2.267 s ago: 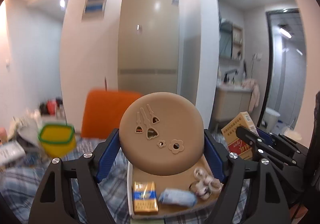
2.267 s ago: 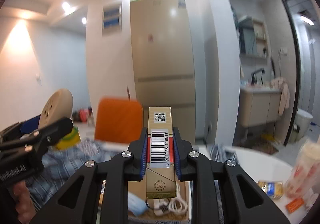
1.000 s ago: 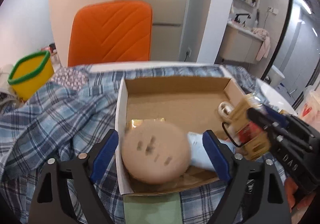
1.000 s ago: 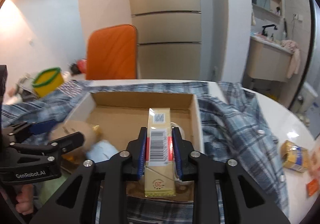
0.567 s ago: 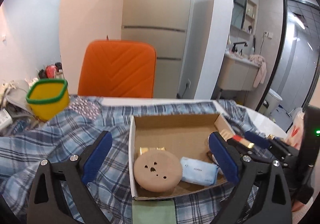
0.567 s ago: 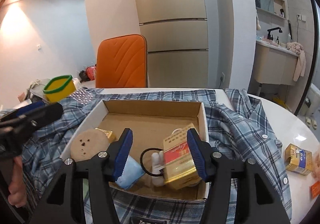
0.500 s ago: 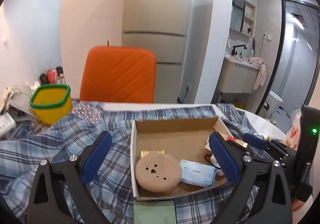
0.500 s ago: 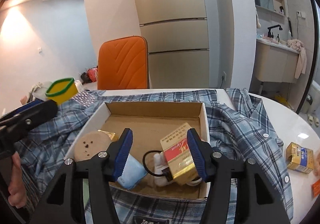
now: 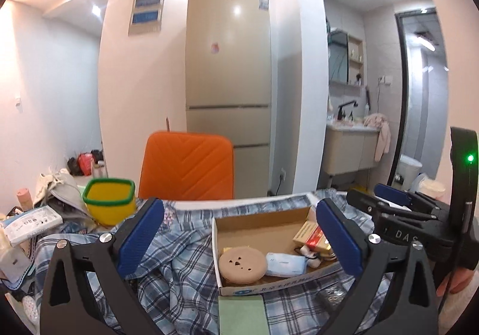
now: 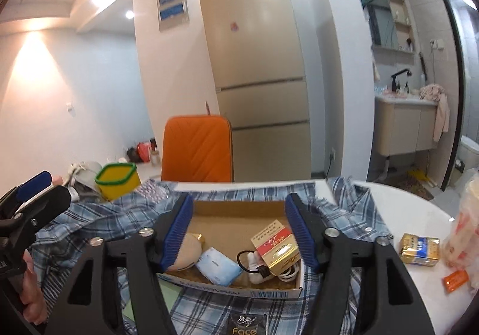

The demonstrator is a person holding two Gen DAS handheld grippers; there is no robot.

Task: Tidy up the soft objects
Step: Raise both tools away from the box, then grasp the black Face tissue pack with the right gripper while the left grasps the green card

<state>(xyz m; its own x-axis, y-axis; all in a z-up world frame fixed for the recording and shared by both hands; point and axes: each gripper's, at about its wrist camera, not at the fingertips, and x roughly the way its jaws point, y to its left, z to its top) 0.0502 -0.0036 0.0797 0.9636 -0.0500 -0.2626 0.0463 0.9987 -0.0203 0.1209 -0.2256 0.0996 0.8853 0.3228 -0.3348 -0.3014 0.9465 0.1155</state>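
Both grippers hang above the bench with nothing in them: the left gripper (image 9: pixel 239 233) has its blue pads spread wide apart, and the right gripper (image 10: pixel 239 230) is just as wide and just as empty. Below them sits the cardboard box (image 9: pixel 257 219), resting on a blue plaid shirt (image 9: pixel 167 272) that covers the near part of the bench. Inside, at the near left, lies the round tan pad (image 9: pixel 242 263); just right of it the pale blue tissue pack (image 9: pixel 285 263); further right a white cable bundle (image 10: pixel 263 270) with the red-and-gold carton (image 10: pixel 277 246) leaning on it. So the packing looks well along. What seems left: a small yellow-and-blue packet (image 10: pixel 419 249) and an orange sachet (image 10: pixel 455 281) lie on the bare white bench (image 10: pixel 404 203) to the right, well apart from the box, and the shirt itself is rumpled and unfolded. Far left stands a yellow tub with a green rim (image 9: pixel 109 200) amid clutter. Beyond the bench there is an orange chair (image 9: pixel 187 167), a tall beige fridge (image 9: pixel 229 95), and at far right a washroom with a sink.
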